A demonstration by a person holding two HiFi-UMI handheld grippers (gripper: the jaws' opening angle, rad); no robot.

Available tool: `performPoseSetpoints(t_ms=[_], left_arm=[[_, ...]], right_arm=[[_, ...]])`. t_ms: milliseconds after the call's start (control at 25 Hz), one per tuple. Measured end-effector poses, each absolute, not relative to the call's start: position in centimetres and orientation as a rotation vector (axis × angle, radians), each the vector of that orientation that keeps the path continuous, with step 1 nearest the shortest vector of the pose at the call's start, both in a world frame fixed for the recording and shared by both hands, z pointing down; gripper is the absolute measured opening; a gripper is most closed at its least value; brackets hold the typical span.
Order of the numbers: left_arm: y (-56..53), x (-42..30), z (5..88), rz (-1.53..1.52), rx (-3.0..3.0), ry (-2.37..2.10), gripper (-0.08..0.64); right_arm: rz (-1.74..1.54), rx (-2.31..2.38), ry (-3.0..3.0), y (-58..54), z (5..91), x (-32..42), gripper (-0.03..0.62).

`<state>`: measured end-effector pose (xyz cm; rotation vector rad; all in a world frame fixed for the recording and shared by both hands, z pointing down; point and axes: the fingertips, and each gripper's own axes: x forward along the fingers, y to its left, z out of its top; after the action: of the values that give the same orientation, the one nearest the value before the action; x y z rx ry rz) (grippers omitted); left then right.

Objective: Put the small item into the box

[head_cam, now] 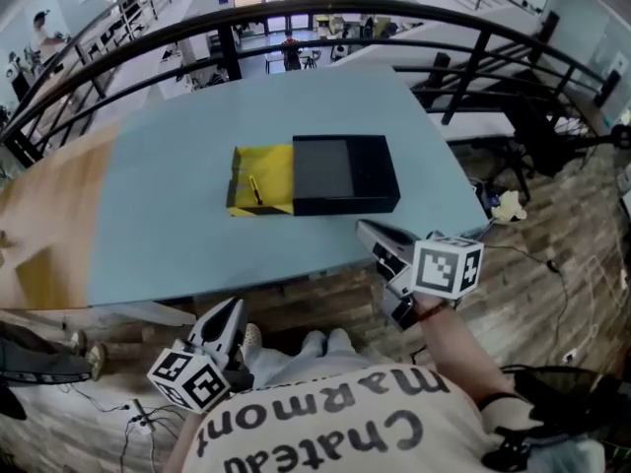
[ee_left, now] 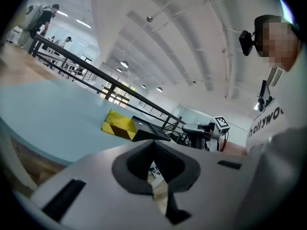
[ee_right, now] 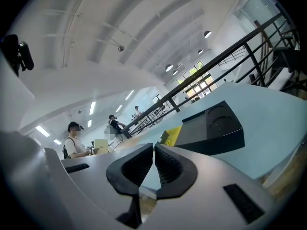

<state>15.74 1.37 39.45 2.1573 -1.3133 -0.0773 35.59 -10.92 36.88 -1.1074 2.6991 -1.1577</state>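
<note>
A box lies in the middle of the blue table (head_cam: 168,225): a yellow inner tray (head_cam: 274,170) is slid out to the left of its black sleeve (head_cam: 345,173). A thin dark small item (head_cam: 254,190) rests in the yellow tray. Both grippers hang off the table's near edge, well short of the box. My left gripper (head_cam: 234,310) is low at the left, jaws shut and empty (ee_left: 153,143). My right gripper (head_cam: 365,229) is at the table's near right edge, shut with nothing between its pads (ee_right: 154,148). The right gripper view shows the black sleeve (ee_right: 213,126) and yellow tray (ee_right: 172,134) ahead.
A curved black railing (head_cam: 325,13) runs behind the table. A wooden tabletop (head_cam: 44,225) adjoins on the left. Cables (head_cam: 552,264) and crumpled paper (head_cam: 509,206) lie on the wood floor at the right. People stand far off in the hall (ee_right: 76,140).
</note>
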Motion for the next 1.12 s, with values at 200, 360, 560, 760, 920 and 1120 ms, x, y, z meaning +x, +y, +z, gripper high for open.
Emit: performPoseSetpoints(t_ms=[200,360,560,760,920,1120], left_arm=[[3.5,16.9,39.5,-0.046,2.141,-1.324,0.002],[4.4,17.3,39.7,-0.047,2.125,-1.336,0.002],[5.3,17.4,40.2,-0.032,2.113,-1.339,0.002],[5.6,17.2,40.3,-0.035,2.102,-1.347,0.002],[5.5,17.3,40.1,-0.034,2.106,-1.346,0.002],[5.2,17.4,40.2,-0.038,2.114,-1.344,0.002]], right_arm=[[-1.122,-1.107,2.733,-9.0,37.4,37.2,0.043],[-1.13,-1.119,2.776,-7.9,38.5,37.6,0.043],[-1.129,-1.124,2.822,-6.9,39.6,37.5,0.041],[-1.084,-1.108,2.892,-6.5,39.7,36.9,0.038],[-1.056,-1.106,2.921,-6.5,39.5,36.8,0.038],[-1.064,-1.11,2.918,-6.3,39.9,37.0,0.038]])
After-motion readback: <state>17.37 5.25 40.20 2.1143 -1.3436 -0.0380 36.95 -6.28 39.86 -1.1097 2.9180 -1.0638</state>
